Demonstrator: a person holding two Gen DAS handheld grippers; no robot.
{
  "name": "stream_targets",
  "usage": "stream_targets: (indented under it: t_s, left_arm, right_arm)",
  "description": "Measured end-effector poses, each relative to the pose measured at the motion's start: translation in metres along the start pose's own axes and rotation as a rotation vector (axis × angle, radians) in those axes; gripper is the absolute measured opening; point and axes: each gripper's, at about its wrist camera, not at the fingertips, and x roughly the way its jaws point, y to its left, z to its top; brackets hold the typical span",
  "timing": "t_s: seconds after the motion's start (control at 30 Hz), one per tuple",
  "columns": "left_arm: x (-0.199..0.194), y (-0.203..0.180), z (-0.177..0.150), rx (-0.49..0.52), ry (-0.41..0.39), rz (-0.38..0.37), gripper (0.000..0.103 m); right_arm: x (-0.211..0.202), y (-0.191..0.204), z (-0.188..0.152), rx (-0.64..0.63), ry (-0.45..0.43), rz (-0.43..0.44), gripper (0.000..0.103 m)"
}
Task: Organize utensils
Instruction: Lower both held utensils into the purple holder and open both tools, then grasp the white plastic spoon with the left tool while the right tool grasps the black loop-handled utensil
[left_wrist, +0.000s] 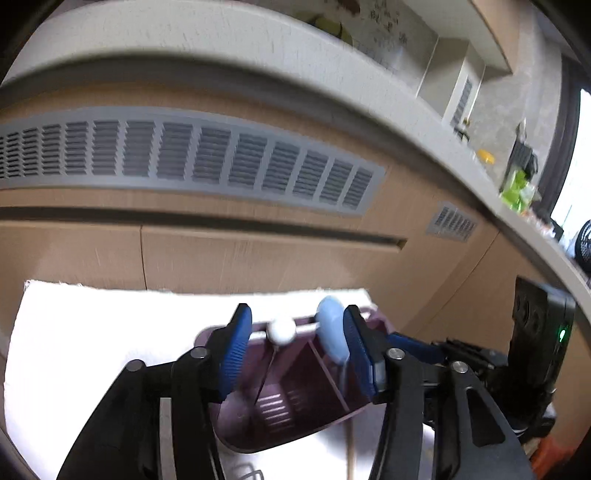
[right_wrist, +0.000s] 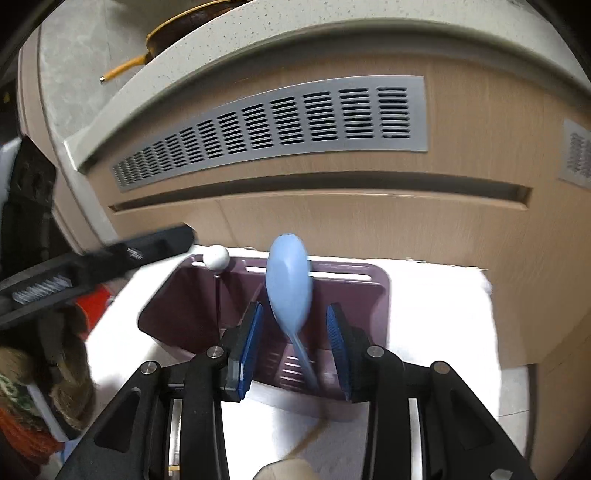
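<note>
A maroon utensil holder (right_wrist: 354, 288) with compartments stands on a white cloth (right_wrist: 436, 317). A light blue spoon (right_wrist: 290, 284) stands in it, bowl up, and a white ball-topped utensil (right_wrist: 217, 257) stands in its left compartment. My right gripper (right_wrist: 295, 343) is open, its blue pads on either side of the spoon's neck without touching it. My left gripper (left_wrist: 295, 347) is open and empty above the holder (left_wrist: 295, 391); the spoon (left_wrist: 330, 332) sits close to its right pad and the white ball (left_wrist: 281, 331) lies between the fingers.
A wooden cabinet front (right_wrist: 369, 229) with grey vent grilles (right_wrist: 280, 125) rises right behind the cloth, under a speckled counter edge (right_wrist: 258, 48). The right gripper body (left_wrist: 461, 362) shows at the right of the left wrist view. Cluttered items (right_wrist: 44, 387) lie left.
</note>
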Motion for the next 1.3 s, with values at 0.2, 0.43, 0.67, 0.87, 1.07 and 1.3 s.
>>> stream_targets:
  t_s: [0.2, 0.43, 0.67, 0.87, 1.07, 1.3]
  left_arm:
    - [-0.059, -0.007, -0.008, 0.014, -0.114, 0.106, 0.056]
    - [-0.092, 0.006, -0.077, -0.023, -0.034, 0.163, 0.059]
    - [-0.102, 0.028, -0.151, -0.110, 0.133, 0.194, 0.061]
    - [-0.097, 0.029, -0.194, -0.135, 0.249, 0.194, 0.068]
    - [-0.089, 0.018, -0.199, -0.085, 0.279, 0.145, 0.068]
    - [-0.084, 0.004, -0.191, -0.014, 0.278, 0.134, 0.068]
  right_arm:
    - [-0.057, 0.011, -0.007, -0.070, -0.121, -0.078, 0.034]
    - [-0.069, 0.015, -0.055, -0.064, -0.011, -0.120, 0.034]
    - [-0.077, 0.017, -0.118, -0.046, 0.138, -0.135, 0.034]
    - [-0.081, 0.026, -0.161, -0.053, 0.240, -0.132, 0.034]
    - [-0.077, 0.021, -0.167, 0.005, 0.263, -0.138, 0.034]
    - [-0.070, 0.032, -0.161, -0.020, 0.246, -0.115, 0.034]
